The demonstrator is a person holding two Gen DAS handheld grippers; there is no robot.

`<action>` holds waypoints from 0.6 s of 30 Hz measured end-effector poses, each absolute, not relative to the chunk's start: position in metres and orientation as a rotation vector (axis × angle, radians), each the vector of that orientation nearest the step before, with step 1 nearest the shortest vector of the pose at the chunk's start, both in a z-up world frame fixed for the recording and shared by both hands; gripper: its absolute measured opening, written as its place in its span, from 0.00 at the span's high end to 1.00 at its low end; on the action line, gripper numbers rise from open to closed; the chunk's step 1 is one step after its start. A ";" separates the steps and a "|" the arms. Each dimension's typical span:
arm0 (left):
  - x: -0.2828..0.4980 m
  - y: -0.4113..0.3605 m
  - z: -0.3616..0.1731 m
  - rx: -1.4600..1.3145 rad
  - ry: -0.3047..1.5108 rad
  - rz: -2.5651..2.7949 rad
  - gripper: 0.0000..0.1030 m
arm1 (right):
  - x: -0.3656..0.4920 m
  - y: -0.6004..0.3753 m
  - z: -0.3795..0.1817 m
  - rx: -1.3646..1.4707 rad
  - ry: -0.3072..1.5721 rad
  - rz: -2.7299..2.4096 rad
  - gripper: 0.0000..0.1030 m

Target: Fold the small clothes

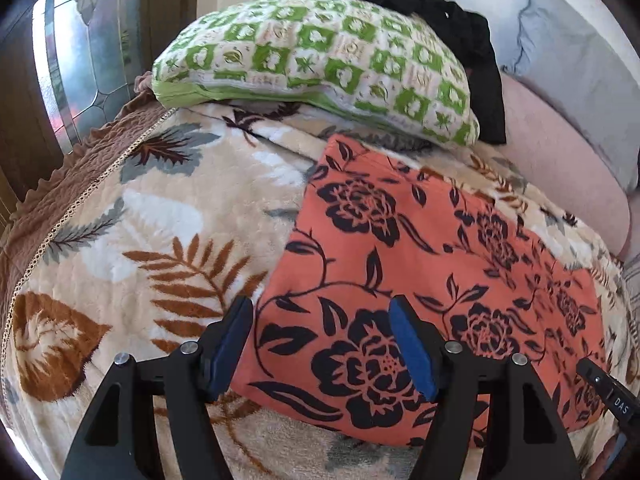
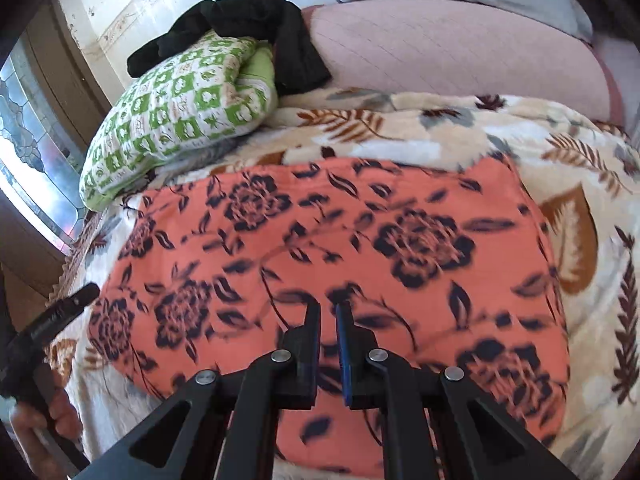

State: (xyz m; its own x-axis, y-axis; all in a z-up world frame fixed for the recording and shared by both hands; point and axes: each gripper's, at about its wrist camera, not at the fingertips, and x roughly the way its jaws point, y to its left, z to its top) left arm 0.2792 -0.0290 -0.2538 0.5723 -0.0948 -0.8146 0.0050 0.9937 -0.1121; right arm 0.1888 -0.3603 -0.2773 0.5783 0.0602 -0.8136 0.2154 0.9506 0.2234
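An orange cloth with black flower print lies flat, folded into a rectangle, on a cream leaf-print blanket. My left gripper is open and empty, hovering over the cloth's near left corner. In the right wrist view the same cloth fills the middle. My right gripper hangs above its near edge with the jaws nearly closed, a narrow gap between them, and nothing held. The left gripper's body shows at the left edge there, and the right gripper's body shows at the right edge of the left wrist view.
A green and white checked pillow lies beyond the cloth with a black garment draped over it. A pink cushion lies along the far side. A stained-glass window is at the left. The blanket's brown border marks the bed edge.
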 end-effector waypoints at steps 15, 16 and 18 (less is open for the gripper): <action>0.278 -0.053 -0.264 0.040 0.926 -0.038 0.22 | 0.181 -0.436 -0.312 0.500 1.001 -0.225 0.91; 0.279 -0.054 -0.263 0.039 0.921 -0.041 0.22 | 0.182 -0.440 -0.317 0.532 0.997 -0.207 0.91; 0.279 -0.054 -0.261 0.034 0.912 -0.044 0.22 | 0.182 -0.442 -0.311 0.548 0.983 -0.207 0.91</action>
State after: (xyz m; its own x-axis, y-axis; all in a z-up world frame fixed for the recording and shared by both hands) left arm 0.2788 -0.0541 -0.2606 0.6111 -0.0239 -0.7912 0.0529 0.9985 0.0107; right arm 0.1823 -0.4424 -0.3112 0.5480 0.0764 -0.8330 0.4056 0.8466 0.3446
